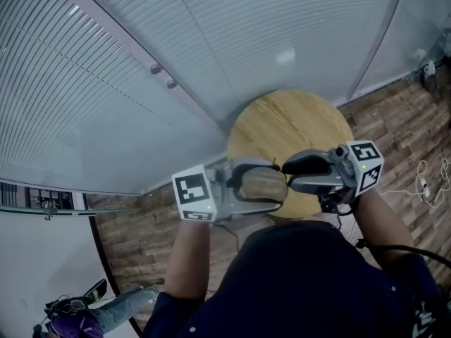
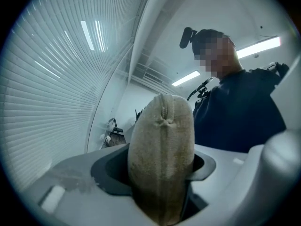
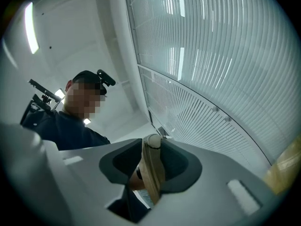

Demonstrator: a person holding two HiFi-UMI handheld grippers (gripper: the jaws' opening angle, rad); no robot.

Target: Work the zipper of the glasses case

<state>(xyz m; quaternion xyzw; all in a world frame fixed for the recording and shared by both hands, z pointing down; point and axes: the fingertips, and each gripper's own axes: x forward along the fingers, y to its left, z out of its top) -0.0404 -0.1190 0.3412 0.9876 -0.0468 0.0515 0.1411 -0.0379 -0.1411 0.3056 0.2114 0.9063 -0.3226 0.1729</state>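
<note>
Glasses case — left tongs clamp, right tongs pinch.

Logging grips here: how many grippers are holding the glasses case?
2. The left gripper clamps the body of the glasses case; the right gripper pinches a thin tan tab at its end, apparently the zipper pull.

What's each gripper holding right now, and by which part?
The left gripper clamps the tan fabric glasses case around its body; the right gripper pinches a thin tan strip, apparently the case's zipper pull.
</note>
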